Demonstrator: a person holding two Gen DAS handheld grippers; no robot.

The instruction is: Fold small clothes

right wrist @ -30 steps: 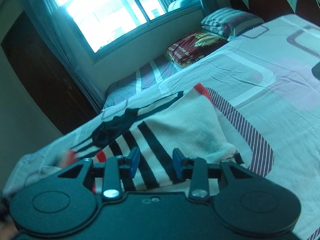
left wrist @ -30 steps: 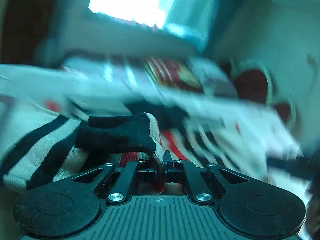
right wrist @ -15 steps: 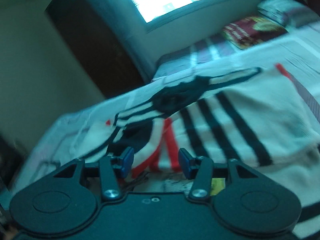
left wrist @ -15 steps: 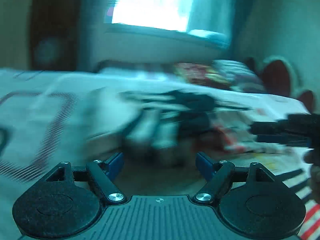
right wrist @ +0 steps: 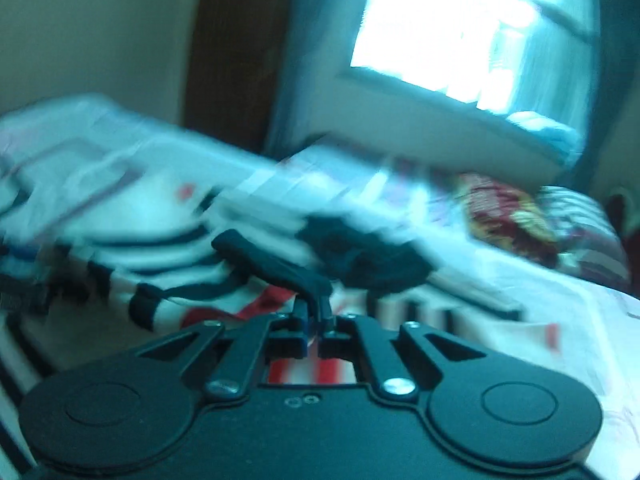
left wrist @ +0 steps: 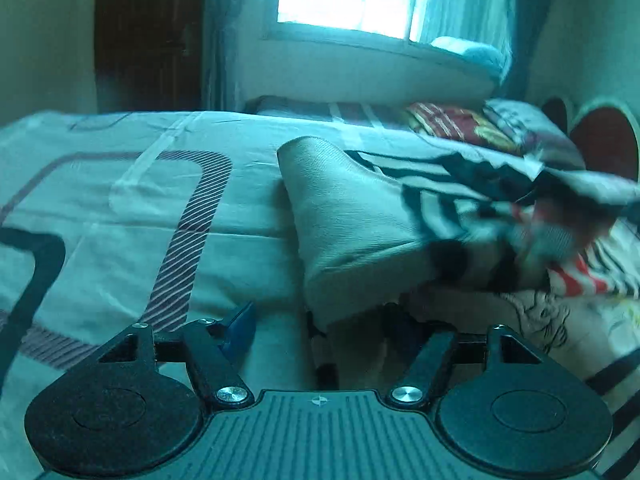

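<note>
Here, the left gripper (left wrist: pixel 320 330) is held low over the bed (left wrist: pixel 120 216) with its jaws spread wide, and nothing is caught between them. One blue fingertip (left wrist: pixel 240 328) is seen clearly; the other is partly hidden under the edge of the sweater (left wrist: pixel 352 224). The sweater lies on the bedsheet just ahead of this gripper, a pale folded part raised up, with black stripes and some red further right. A cartoon line drawing is printed on the cloth at the lower right (left wrist: pixel 548 320), but no writing can be made out.

In the right wrist view, which is heavily blurred, the right gripper (right wrist: pixel 316 316) is pressed together on a black trimmed edge of the sweater (right wrist: pixel 280 268), which is lifted off the bed (right wrist: pixel 580 320). A red and yellow patterned pillow (right wrist: pixel 504 212) is set near the headboard; its lettering cannot be read. A bright window (right wrist: pixel 460 28) is seen behind.
</note>
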